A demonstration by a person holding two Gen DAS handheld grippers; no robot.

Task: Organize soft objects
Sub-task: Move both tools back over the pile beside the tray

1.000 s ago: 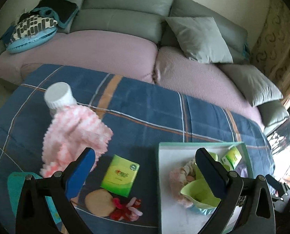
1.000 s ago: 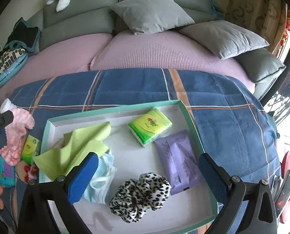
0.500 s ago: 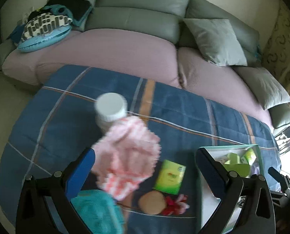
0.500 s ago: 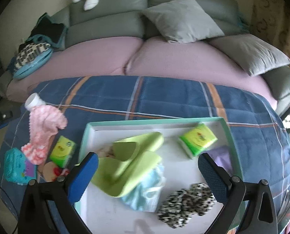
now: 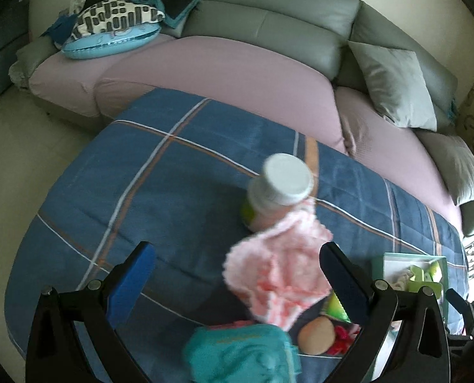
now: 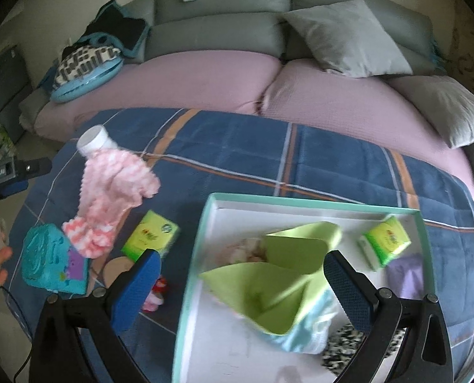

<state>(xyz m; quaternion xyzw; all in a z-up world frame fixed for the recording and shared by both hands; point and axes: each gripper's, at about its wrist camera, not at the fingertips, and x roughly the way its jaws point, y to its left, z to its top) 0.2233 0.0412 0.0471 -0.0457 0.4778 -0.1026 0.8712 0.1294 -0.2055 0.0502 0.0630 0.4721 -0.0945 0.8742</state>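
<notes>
Pickup step: left tool wide open, empty, over fluffy pink knit cloth draped on white-capped bottle, 9 o'clock of mint-rimmed white tray. Right tool open, empty. Next: drop, pinch cloth w/o tipping bottle.

Left of the white-capped plastic bottle, the blue plaid quilt lies bare. Right of the bottle, a fluffy pink knitted cloth, a teal pouch and a mint-rimmed white tray crowd the quilt.
</notes>
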